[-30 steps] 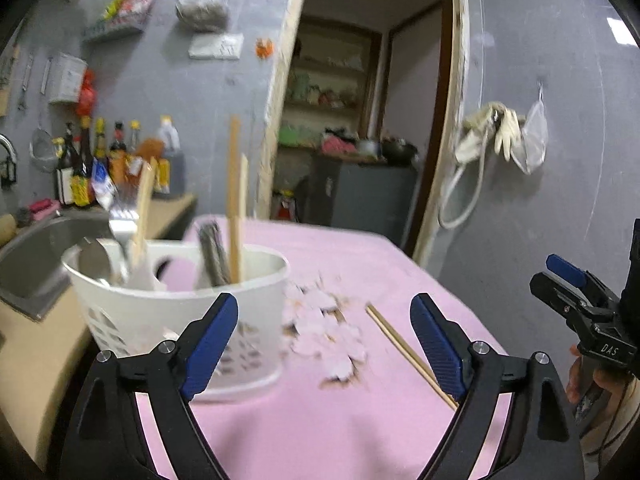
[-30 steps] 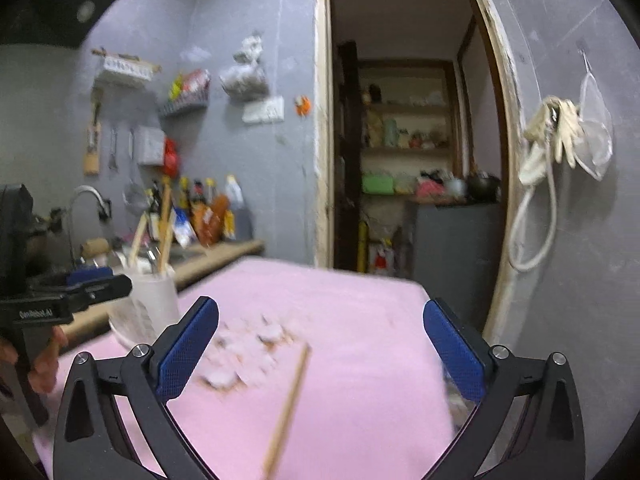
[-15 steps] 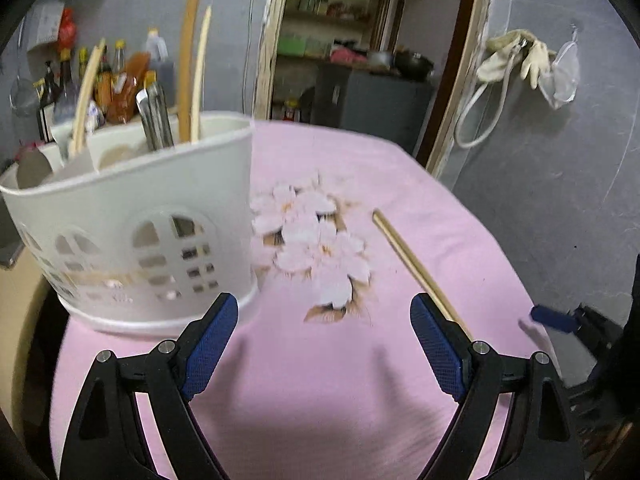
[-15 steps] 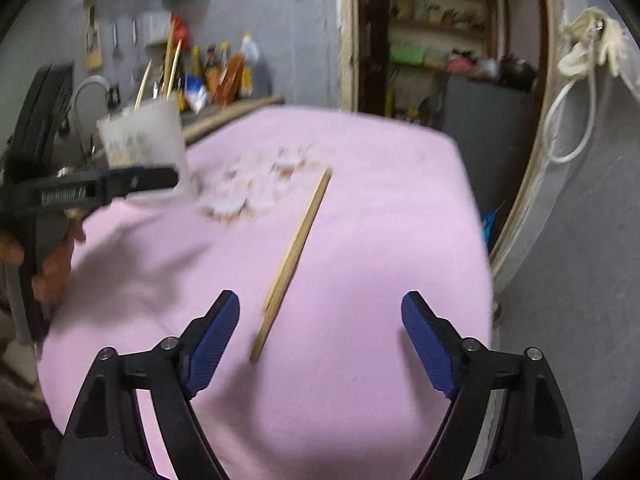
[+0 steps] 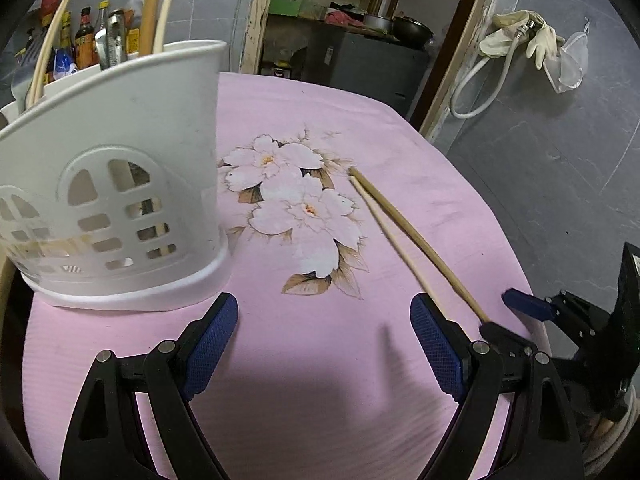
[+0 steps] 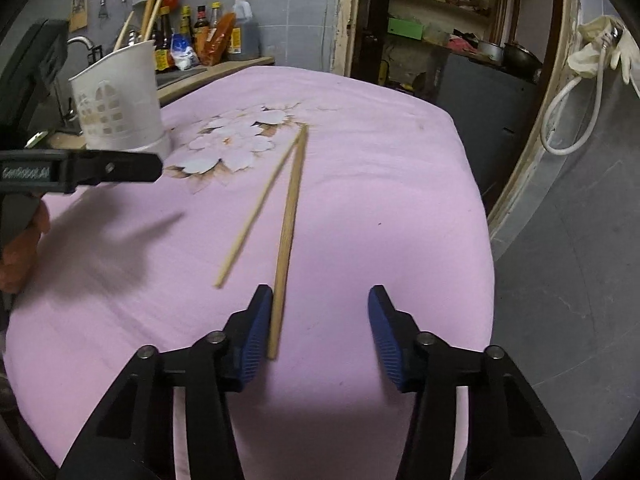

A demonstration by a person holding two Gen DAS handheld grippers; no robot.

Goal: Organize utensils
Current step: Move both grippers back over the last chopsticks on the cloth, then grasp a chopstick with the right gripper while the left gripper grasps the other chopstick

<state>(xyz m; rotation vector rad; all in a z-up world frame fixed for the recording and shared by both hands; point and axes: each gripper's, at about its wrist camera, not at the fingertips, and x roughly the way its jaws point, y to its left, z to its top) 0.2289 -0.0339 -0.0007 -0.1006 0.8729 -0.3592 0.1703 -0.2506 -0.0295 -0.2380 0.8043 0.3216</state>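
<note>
we see two chopsticks [image 6: 256,216] lying on one pink cloth [image 6: 380,200]. we count one white basket [image 5: 120,184] on the cloth. three long wooden sticks [image 5: 154,0] poke up out of it, and some metal handles [image 5: 114,36] too, but we cannot count those. we see two grippers, the left gripper [image 5: 324,344] and the right gripper [image 6: 318,320], each with two blue pads. one big flower picture [image 5: 296,208] is on the cloth. one pair of gloves [image 5: 520,32] hangs on the wall. a row of bottles [image 6: 200,36] stands behind, too crowded to count.
</note>
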